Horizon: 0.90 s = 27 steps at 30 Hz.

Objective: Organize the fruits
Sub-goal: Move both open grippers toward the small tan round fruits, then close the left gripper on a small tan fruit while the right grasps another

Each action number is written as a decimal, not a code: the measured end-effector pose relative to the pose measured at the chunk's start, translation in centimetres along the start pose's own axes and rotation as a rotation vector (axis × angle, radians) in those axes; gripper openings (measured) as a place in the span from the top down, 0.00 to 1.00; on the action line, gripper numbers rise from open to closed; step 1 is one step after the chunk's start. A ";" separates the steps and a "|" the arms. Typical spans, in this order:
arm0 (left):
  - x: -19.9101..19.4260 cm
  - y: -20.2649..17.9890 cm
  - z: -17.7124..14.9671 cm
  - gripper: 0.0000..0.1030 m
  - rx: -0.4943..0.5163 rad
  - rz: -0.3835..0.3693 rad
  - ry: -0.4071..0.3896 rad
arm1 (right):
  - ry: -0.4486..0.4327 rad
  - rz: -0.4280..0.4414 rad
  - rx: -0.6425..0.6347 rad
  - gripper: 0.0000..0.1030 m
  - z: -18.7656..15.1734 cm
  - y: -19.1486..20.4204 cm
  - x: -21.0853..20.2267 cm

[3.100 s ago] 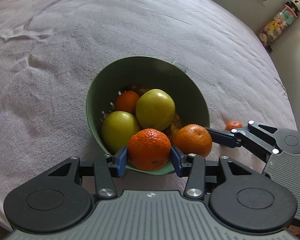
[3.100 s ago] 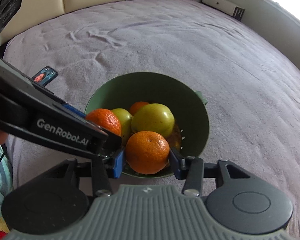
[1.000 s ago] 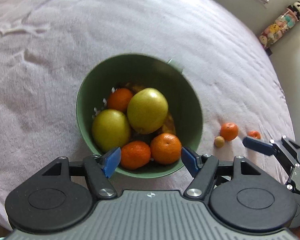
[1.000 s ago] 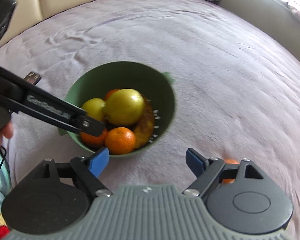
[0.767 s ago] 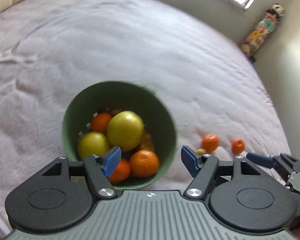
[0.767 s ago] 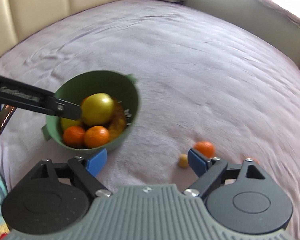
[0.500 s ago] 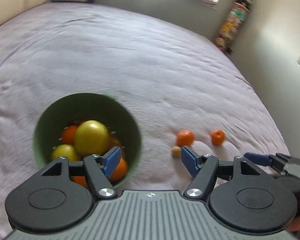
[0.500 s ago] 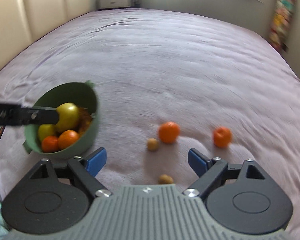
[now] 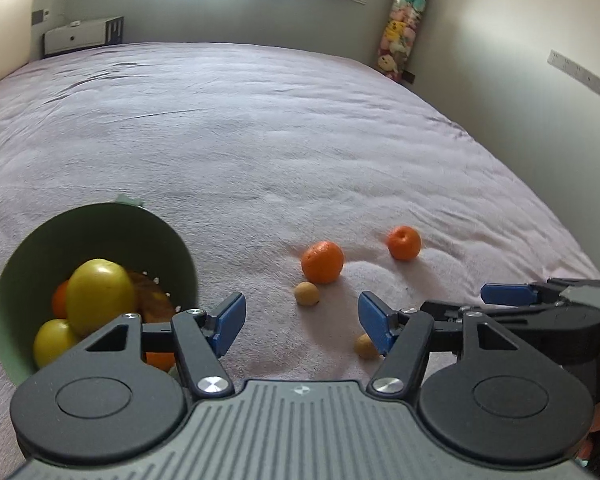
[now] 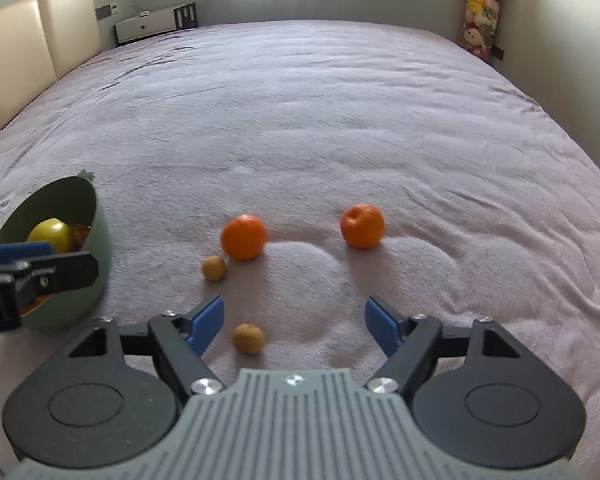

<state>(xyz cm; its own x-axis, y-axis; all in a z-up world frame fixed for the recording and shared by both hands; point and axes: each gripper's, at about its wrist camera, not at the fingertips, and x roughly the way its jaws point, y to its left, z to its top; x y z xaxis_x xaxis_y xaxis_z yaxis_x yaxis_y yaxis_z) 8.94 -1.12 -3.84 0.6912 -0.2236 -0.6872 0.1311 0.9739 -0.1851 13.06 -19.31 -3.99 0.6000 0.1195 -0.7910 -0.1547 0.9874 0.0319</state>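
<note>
Now both tools gape wide and empty: right tool [image 10: 294, 320] frames a small brown fruit [image 10: 249, 338] at lower centre, left tool [image 9: 301, 322] beside the green bowl [image 9: 148, 240].

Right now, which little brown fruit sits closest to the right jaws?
Start at the green bowl on the bed, then look right to four loose fruits. Two are oranges, two are small brown balls; yours is the nearer brown ball, alone, not beside an orange.
</note>
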 end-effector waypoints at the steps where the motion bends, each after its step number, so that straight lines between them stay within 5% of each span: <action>1: 0.3 -0.1 -0.1 0.26 0.008 -0.001 -0.002 | 0.004 -0.002 0.011 0.31 -0.1 -0.3 0.3; 8: 2.5 -1.1 -1.0 0.27 0.054 0.004 -0.026 | 0.027 -0.035 0.064 0.43 -0.4 -1.6 2.8; 18: 5.8 -2.6 -1.5 0.29 0.094 0.024 -0.027 | -0.012 -0.048 0.116 0.45 0.1 -3.3 5.4; 27: 8.8 -1.8 -1.4 0.45 0.077 0.029 0.004 | 0.011 -0.022 0.154 0.51 0.3 -3.8 7.6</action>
<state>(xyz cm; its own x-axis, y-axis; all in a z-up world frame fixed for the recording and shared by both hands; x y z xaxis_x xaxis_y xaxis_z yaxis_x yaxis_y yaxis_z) 13.76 -4.93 -10.57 0.6927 -0.1956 -0.6942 0.1656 0.9799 -0.1108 18.47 -22.14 -9.90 0.5932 0.0973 -0.7991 -0.0192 0.9941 0.1068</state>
